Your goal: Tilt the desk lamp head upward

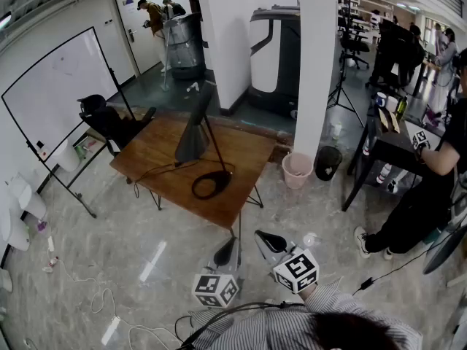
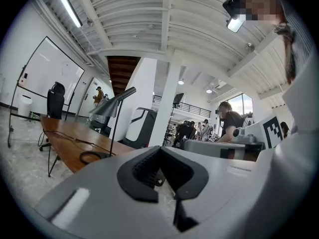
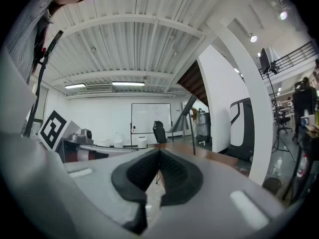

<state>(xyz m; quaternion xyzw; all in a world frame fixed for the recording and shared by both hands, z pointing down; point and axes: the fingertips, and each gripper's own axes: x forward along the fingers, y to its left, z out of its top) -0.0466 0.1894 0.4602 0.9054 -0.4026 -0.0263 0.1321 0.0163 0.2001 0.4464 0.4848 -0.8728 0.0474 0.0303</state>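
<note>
A dark desk lamp stands on the wooden table (image 1: 160, 159). Its long cone head (image 1: 193, 126) hangs downward from a thin stem above a ring base (image 1: 210, 184). The lamp head also shows in the left gripper view (image 2: 112, 103) and the right gripper view (image 3: 185, 114). My left gripper (image 1: 226, 252) and right gripper (image 1: 267, 240) hover low in front of the table's near edge, apart from the lamp. Both are shut with nothing between the pads (image 2: 160, 166) (image 3: 158, 171).
A black cable (image 1: 149, 172) runs across the table. A white pillar (image 1: 317, 64) rises right of it, with a pink bin (image 1: 297, 170) at its foot. A whiteboard (image 1: 55, 93) and office chair (image 1: 102, 119) stand left. A seated person (image 1: 427, 195) is at right.
</note>
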